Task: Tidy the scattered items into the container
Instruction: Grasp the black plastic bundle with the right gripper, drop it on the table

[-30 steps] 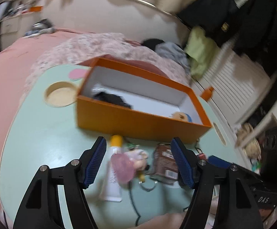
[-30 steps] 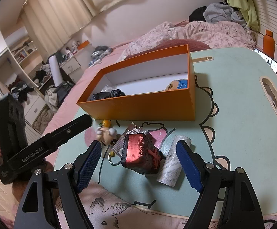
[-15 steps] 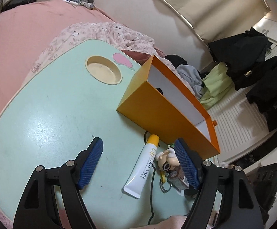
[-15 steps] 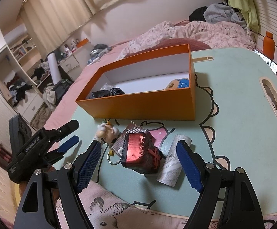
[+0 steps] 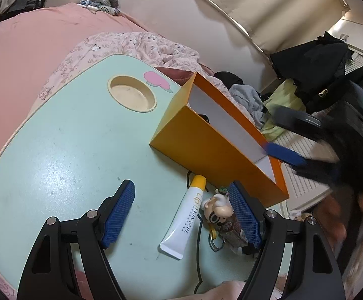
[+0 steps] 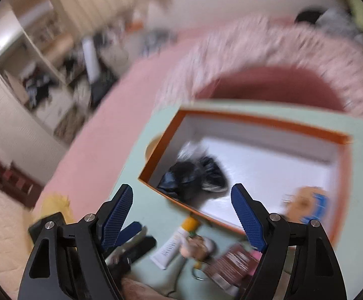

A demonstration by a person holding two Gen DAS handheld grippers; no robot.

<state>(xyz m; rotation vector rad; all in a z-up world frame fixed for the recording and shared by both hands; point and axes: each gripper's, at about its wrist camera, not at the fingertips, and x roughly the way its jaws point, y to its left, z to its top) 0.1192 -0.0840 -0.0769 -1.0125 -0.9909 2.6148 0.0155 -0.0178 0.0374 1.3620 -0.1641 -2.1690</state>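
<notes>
Now left gripper [image 5: 181, 212] gaping over tube [image 5: 184, 222]; nothing gripped.

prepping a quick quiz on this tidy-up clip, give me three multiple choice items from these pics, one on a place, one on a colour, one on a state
1. Where does the white lip cream tube lie?
A. inside the orange box
B. on the green table, outside the box's near wall
C. on the pink bedding

2. What colour is the tube's cap?
A. yellow
B. black
C. red

3. How do the left tongs stand?
A. shut on the tube
B. shut on the figurine keychain
C. open, pads clear of everything

Answers:
1. B, the tube rests flat on the green table with its cap near the orange box.
2. A, the cap by the box wall is yellow.
3. C, the pads sit apart, with the tube and the figurine keychain lying untouched between them.
</notes>
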